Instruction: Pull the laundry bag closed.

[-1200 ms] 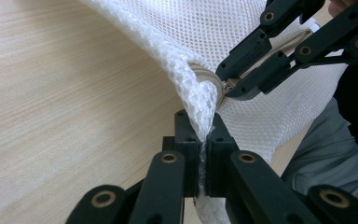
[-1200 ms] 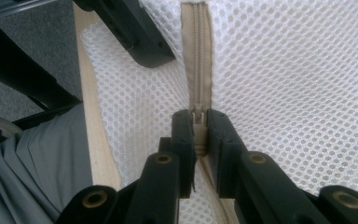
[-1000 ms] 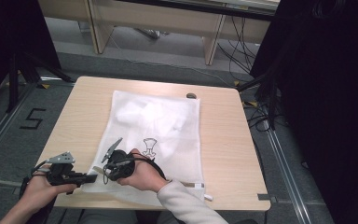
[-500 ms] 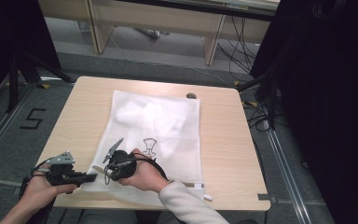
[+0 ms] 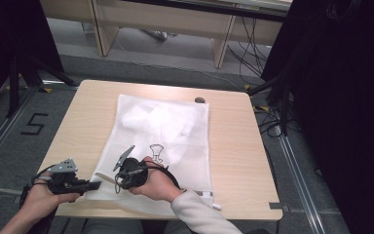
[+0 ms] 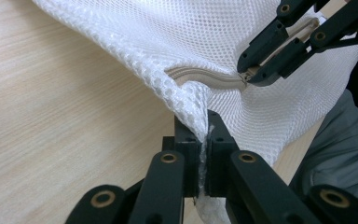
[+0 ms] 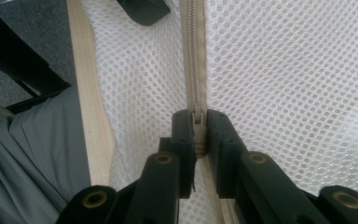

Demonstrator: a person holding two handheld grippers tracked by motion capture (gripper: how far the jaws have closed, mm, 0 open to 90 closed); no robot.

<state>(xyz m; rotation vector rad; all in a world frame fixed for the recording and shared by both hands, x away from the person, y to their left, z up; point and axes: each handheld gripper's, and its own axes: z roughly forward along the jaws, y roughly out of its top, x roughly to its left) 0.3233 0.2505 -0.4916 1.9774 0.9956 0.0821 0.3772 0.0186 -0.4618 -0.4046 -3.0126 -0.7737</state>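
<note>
White mesh laundry bag [image 5: 160,141] lies flat on the wooden table [image 5: 233,146], its near edge at the table's near side, something white bunched inside toward the far half and a small dark drawing showing through near the middle. I have the left gripper [image 6: 204,133] clamped on the bag's near-left corner; in the left gripper view the jaws are pressed together with a fold of mesh pinched between them, lifting the corner a little off the wood. The right gripper [image 7: 198,123] is clenched on the zipper pull [image 7: 198,125], just to the right of the left one; the right gripper view shows the small beige tab squeezed between the jaws, with the beige zipper [image 7: 194,56] running straight away from them. In that view the teeth ahead of the pull look meshed together, so I judge that stretch as closed; what lies behind the jaws is hidden, so I cannot tell which way the slider is due to travel or how much of the track it has covered. My reading: both grasps are set, corner anchored and pull held near the left end of the near edge, and nearly the whole run along that edge toward the right is left. In the high view the bag lies smooth, without visible snags along the near edge.
</note>
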